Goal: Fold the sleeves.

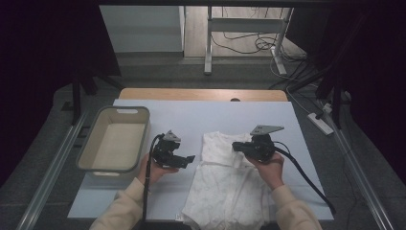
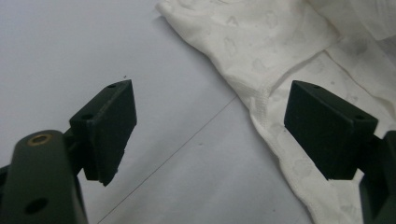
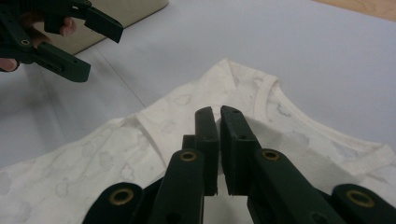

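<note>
Fingers of the right gripper (image 3: 216, 140) are drawn together with only a thin slit between them, and nothing is caught in it; they hang just above the shirt (image 1: 227, 187), pointing toward its collar in the right gripper view. From above, that gripper (image 1: 239, 146) sits over the shirt's upper part, held in the person's right hand (image 1: 269, 167).

Over on the left gripper (image 2: 210, 126) the fingers stand wide apart and hold nothing. In the left gripper view one finger (image 2: 109, 128) hangs over bare tabletop (image 2: 70, 46) and the other over the shirt's (image 2: 261, 46) hemmed edge. From above, this gripper (image 1: 189, 159) is just beside the shirt's left edge, in the left hand (image 1: 151, 167).

White with a faint print, the shirt lies flat on the pale tabletop (image 1: 215, 112), collar away from the person and its lower end at the near edge. A beige basket (image 1: 115, 139) stands to the left, apart from the shirt.
</note>
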`<state>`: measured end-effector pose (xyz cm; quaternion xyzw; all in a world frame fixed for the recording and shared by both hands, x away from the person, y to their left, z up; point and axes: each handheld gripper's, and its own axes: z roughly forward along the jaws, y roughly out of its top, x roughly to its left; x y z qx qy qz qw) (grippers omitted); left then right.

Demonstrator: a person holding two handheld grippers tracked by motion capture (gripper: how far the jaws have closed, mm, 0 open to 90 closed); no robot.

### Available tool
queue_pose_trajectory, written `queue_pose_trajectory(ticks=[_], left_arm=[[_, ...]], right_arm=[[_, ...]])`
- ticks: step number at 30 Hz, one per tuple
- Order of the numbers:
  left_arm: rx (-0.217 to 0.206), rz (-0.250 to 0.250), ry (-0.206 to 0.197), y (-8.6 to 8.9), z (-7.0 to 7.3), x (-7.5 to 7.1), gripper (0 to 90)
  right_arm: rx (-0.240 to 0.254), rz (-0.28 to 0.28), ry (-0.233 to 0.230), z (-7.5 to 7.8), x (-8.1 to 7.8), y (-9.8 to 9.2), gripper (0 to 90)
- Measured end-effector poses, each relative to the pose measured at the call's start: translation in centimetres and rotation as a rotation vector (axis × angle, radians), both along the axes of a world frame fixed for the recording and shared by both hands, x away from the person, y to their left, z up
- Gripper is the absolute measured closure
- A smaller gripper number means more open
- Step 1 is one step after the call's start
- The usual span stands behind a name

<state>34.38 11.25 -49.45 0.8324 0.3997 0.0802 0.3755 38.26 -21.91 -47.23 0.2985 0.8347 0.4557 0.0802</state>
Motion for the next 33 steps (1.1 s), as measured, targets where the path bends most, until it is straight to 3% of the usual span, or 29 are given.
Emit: queue_pose_trajectory(ticks=[18,19,21,25,27,33], left_arm=[[0.0,0.002,0.004,0.1,0.0,0.0,17.7],[0.002,0.0,0.004,0.0,0.0,0.0,17.7],[0.002,-0.001,0.002,0.0,0.0,0.0,17.7],[0.002,0.001,0.0,0.0,0.0,0.0,17.7],[0.003,0.0,-0.001,0.1,0.0,0.0,17.6],[0.002,0.004,0.0,0.1,0.0,0.0,17.7]], right_arm=[[-0.033,0.019,-0.006,-1.3,1.8,3.9,84.1],[-0.035,0.023,-0.007,-1.4,1.8,4.0,82.1],[-0.031,0.028,-0.013,-1.4,1.7,4.1,67.1],[-0.032,-0.032,-0.048,-0.6,1.5,3.5,45.3],[-0.032,-0.055,-0.08,-0.2,1.2,2.9,42.4],[-0.026,-0.083,-0.107,0.1,0.4,1.3,39.5]])
